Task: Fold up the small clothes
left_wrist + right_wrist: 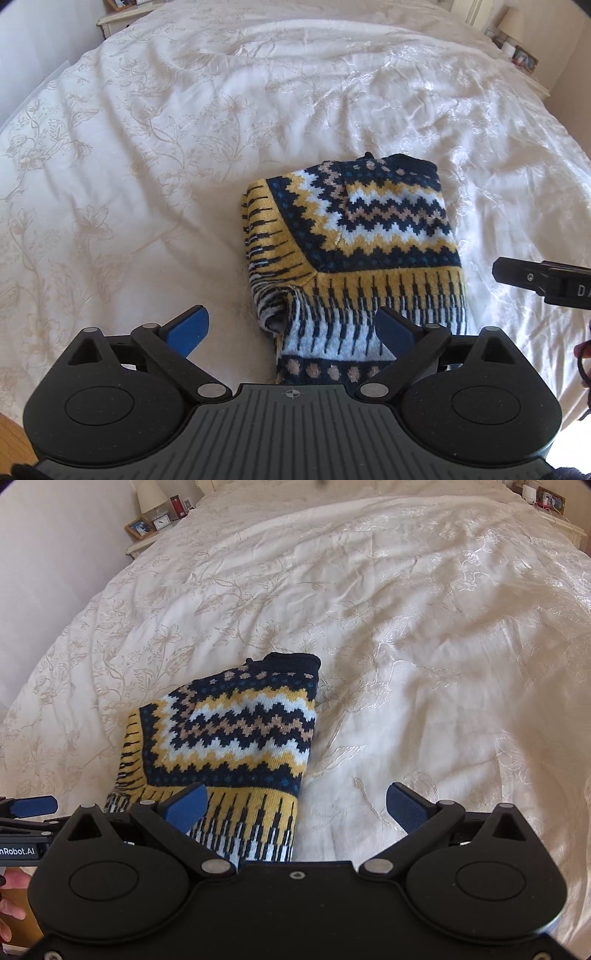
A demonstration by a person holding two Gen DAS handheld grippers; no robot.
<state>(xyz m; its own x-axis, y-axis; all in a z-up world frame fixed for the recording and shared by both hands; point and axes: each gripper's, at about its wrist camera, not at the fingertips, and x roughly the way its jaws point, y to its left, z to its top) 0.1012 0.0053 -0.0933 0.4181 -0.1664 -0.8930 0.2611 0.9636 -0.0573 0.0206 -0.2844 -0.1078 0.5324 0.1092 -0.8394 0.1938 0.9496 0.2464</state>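
The knitted garment (354, 236) lies on the bed (147, 147) already doubled into a compact bundle, so the fold looks close to finished; what seems left is tidying the loose near end. Both grippers hover at that near edge with nothing in them: the left gripper (293, 330) has its jaws spread wide over the garment's lower left corner, and the right gripper (297, 805) is likewise released, its left finger over the garment's near right corner and its right finger over bare bedspread beside it. The next move probably calls for pinching the drooping near flap and tucking or smoothing it. The garment is a thick, soft knit in navy, mustard, pale blue and tan zigzag bands, with a striped fringe-like border and a navy ribbed edge at its far end; the left side bunches unevenly.
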